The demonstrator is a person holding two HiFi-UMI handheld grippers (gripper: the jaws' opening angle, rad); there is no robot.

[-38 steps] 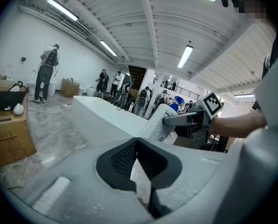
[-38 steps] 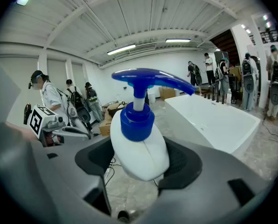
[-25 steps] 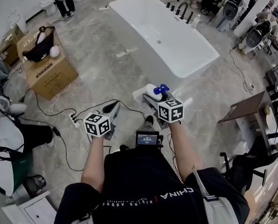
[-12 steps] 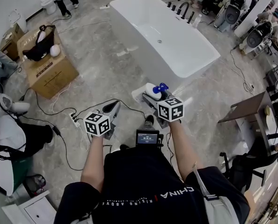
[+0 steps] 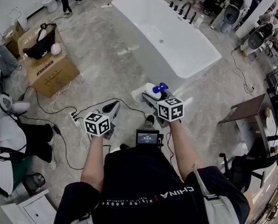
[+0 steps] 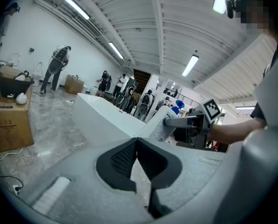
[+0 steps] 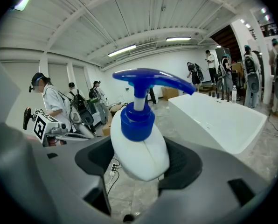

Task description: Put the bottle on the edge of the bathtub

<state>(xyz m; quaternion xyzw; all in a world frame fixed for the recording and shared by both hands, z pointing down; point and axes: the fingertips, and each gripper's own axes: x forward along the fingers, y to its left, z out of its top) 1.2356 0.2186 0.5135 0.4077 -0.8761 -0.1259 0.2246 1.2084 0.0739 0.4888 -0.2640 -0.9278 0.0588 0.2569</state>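
A white bottle (image 5: 152,91) with a blue pump head (image 7: 148,80) sits between the jaws of my right gripper (image 5: 156,95), which is shut on its body (image 7: 140,149). I hold it above the floor, just short of the near end of the white bathtub (image 5: 163,34). The tub's rim (image 7: 218,116) lies ahead and to the right in the right gripper view. My left gripper (image 5: 112,108) hovers to the left at about the same height, its jaw tips pressed together with nothing between them (image 6: 136,143). From the left gripper view, the bottle (image 6: 161,126) shows beside the tub (image 6: 101,118).
A cardboard box (image 5: 52,71) carrying a black bag stands on the floor at the left. A power strip with cables (image 5: 74,120) lies near my feet. Black taps (image 5: 181,8) stand at the tub's far end. A brown table (image 5: 244,107) is at the right; people stand around.
Both grippers and the bottle have stayed where they were. Only the head view has drifted slightly, and a person at the far left has walked on.
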